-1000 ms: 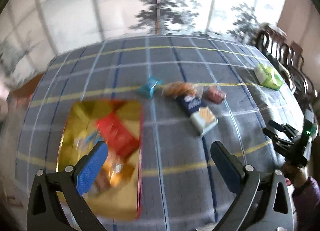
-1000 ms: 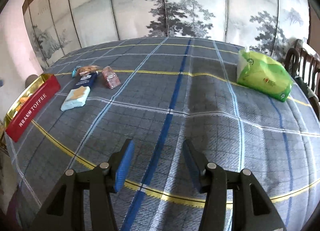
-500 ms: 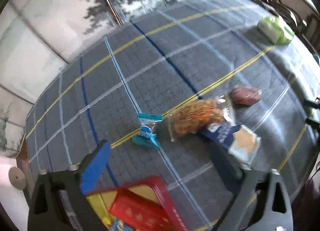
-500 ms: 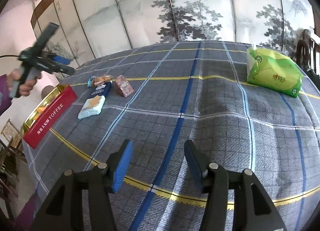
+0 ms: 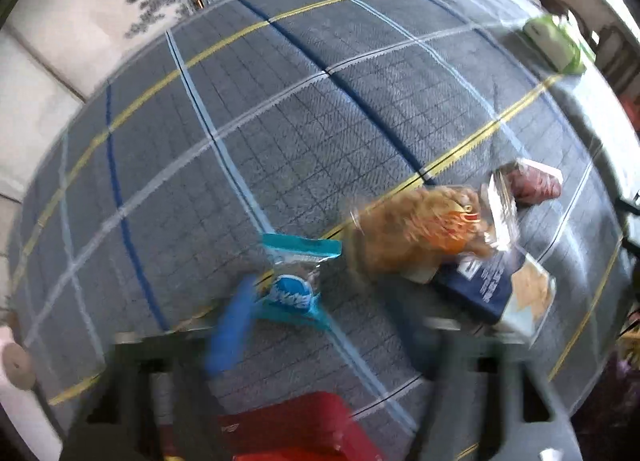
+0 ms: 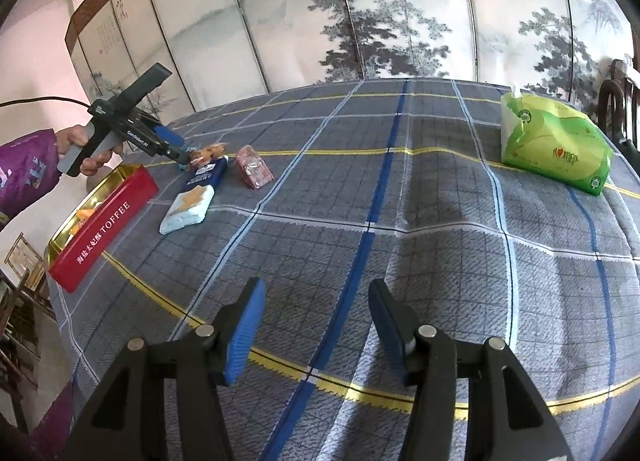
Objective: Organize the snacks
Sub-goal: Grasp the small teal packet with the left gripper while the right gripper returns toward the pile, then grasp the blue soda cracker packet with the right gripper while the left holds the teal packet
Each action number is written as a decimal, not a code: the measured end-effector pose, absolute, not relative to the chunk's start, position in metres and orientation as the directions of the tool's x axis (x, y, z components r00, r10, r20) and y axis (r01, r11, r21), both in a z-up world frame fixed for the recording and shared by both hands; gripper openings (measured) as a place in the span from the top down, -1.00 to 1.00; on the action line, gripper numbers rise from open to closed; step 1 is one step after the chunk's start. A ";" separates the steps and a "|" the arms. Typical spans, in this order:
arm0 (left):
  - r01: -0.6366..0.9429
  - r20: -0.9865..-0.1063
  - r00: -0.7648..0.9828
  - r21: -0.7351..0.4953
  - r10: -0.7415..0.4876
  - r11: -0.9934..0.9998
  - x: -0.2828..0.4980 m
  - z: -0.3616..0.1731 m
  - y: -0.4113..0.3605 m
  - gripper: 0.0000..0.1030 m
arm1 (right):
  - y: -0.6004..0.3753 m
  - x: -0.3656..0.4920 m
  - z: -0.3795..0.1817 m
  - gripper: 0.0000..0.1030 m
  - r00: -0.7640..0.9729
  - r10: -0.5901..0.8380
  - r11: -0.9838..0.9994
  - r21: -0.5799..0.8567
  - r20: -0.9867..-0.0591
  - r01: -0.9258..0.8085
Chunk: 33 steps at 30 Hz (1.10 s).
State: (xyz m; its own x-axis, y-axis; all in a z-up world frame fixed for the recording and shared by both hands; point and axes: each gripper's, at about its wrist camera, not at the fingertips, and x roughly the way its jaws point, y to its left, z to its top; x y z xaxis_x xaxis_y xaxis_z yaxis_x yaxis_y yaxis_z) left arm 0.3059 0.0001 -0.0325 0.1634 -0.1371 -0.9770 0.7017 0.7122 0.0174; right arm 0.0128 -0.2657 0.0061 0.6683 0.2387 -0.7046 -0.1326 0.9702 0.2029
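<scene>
A small teal snack packet (image 5: pixel 296 289) lies on the checked tablecloth (image 5: pixel 280 121) between the blurred fingers of my left gripper (image 5: pixel 324 331). The jaws are closing; the left blue pad is at the packet's edge, while the right finger still stands apart. To the right lie a clear bag of orange-brown snacks (image 5: pixel 420 233), a dark blue cracker pack (image 5: pixel 492 289) and a pink-red packet (image 5: pixel 532 185). The red toffee tin (image 6: pixel 104 233) stands open at the table's left edge. My right gripper (image 6: pixel 316 325) hovers open over bare cloth, holding nothing.
A green tissue pack (image 6: pixel 556 145) sits at the far right of the table, with dark wooden chairs (image 6: pixel 616 101) behind it. A person's hand (image 6: pixel 88 157) in a purple sleeve holds the left gripper (image 6: pixel 180 155). A painted folding screen stands behind the table.
My left gripper swung from above the tin to the teal packet, dropped closer, and its jaws narrowed around it. The right gripper stayed in place.
</scene>
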 end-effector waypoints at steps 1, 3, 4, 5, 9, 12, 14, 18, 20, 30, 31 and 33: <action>0.671 -0.978 0.164 0.017 -0.126 0.741 0.309 -0.037 0.004 0.57 | -0.265 0.013 0.006 -0.07 0.665 0.236 0.971 0.202 -0.708 -0.130; 0.607 -0.973 0.162 -0.033 -0.165 0.794 0.311 -0.036 0.012 0.58 | -0.265 0.015 0.005 -0.07 0.659 0.234 0.971 0.200 -0.715 -0.128; 0.586 -0.968 0.169 -0.051 -0.184 0.808 0.309 -0.033 0.016 0.58 | -0.265 0.015 0.004 -0.07 0.658 0.232 0.972 0.198 -0.716 -0.127; 0.563 -0.962 0.196 -0.048 -0.190 0.825 0.304 -0.027 0.018 0.58 | -0.265 0.015 0.004 -0.07 0.659 0.231 0.972 0.197 -0.715 -0.127; 0.440 -0.934 0.276 -0.087 -0.227 0.894 0.272 0.004 0.032 0.58 | -0.265 0.015 0.004 -0.07 0.663 0.221 0.974 0.196 -0.715 -0.113; 0.377 -0.915 0.311 -0.130 -0.258 0.917 0.235 0.025 0.038 0.58 | -0.264 0.016 0.003 -0.07 0.659 0.224 0.974 0.196 -0.718 -0.118; 0.386 -0.899 0.311 -0.178 -0.310 0.905 0.199 0.038 0.033 0.58 | -0.260 0.018 0.004 -0.07 0.652 0.232 0.972 0.188 -0.722 -0.138; 0.390 -0.873 0.295 -0.261 -0.389 0.883 0.139 0.050 0.023 0.58 | -0.241 0.028 0.012 -0.07 0.641 0.301 0.953 0.207 -0.706 -0.219; 0.397 -0.865 0.320 -0.248 -0.387 0.883 0.114 0.056 0.015 0.57 | -0.226 0.041 0.018 -0.07 0.619 0.372 0.928 0.256 -0.692 -0.271; 0.352 -0.847 0.364 -0.260 -0.388 0.899 0.050 0.068 0.028 0.57 | -0.132 0.127 0.017 -0.30 0.559 0.423 0.902 0.271 -0.713 -0.336; 0.349 -0.845 0.369 -0.260 -0.387 0.900 0.047 0.069 0.033 0.57 | -0.127 0.134 0.014 -0.30 0.554 0.419 0.903 0.268 -0.719 -0.335; 0.344 -0.841 0.373 -0.267 -0.392 0.900 0.041 0.070 0.039 0.57 | -0.112 0.149 0.008 -0.30 0.539 0.400 0.910 0.251 -0.742 -0.329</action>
